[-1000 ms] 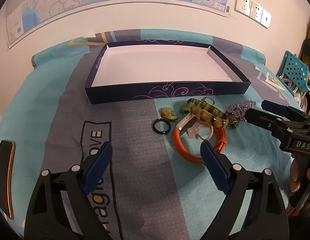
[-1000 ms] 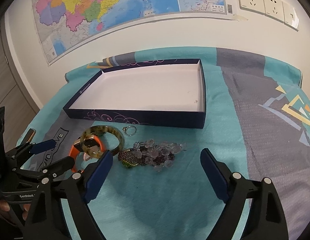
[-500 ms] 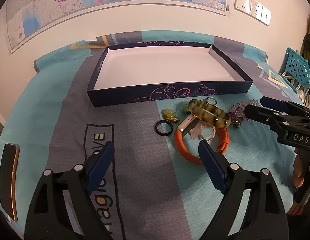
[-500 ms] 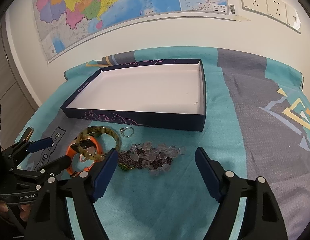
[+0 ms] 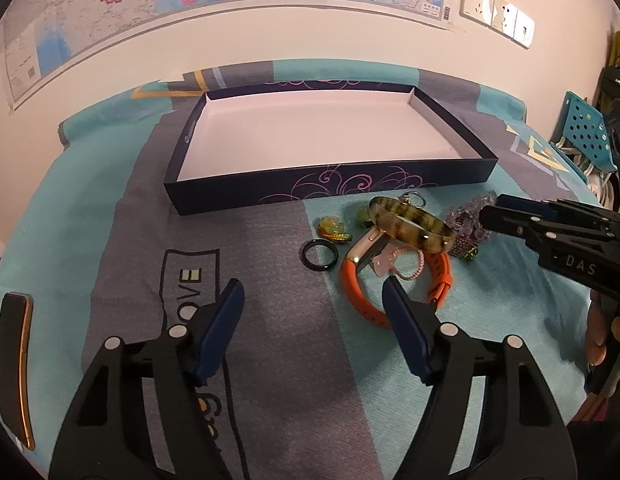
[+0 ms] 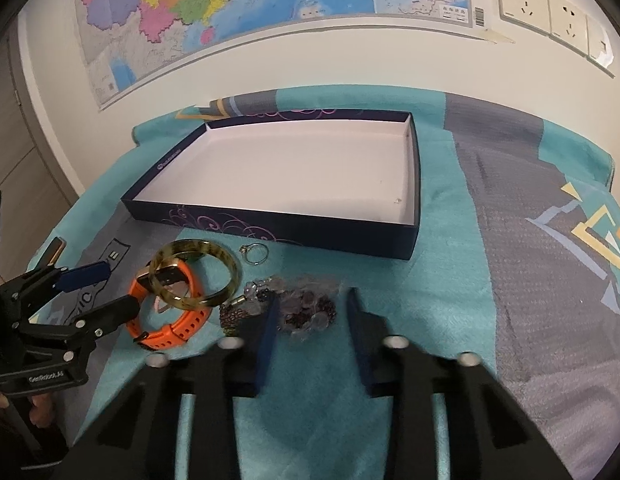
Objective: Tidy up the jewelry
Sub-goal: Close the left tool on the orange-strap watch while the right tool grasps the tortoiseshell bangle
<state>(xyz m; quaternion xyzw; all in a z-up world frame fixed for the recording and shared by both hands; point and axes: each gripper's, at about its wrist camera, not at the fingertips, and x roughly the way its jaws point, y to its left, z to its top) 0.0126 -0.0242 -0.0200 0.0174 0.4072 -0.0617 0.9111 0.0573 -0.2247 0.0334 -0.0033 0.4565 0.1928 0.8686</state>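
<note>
a: where was the right tool (image 6: 310, 304)?

b: over the clear bead bracelet (image 6: 305, 308), jaws just closing in, beads between them; i couldn't tell if the pads pressed yet.

a: and the left tool (image 5: 312, 300)?

b: apart, narrowing, nothing between, near the orange band (image 5: 356, 292). the amber bangle (image 5: 410, 226) leaned on that band, before the box (image 5: 330, 188), on the counter.

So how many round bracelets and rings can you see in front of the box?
4: striped bangle leaning on the orange band; black ring left of them; thin silver ring by the box. Others may hide underneath.
</note>
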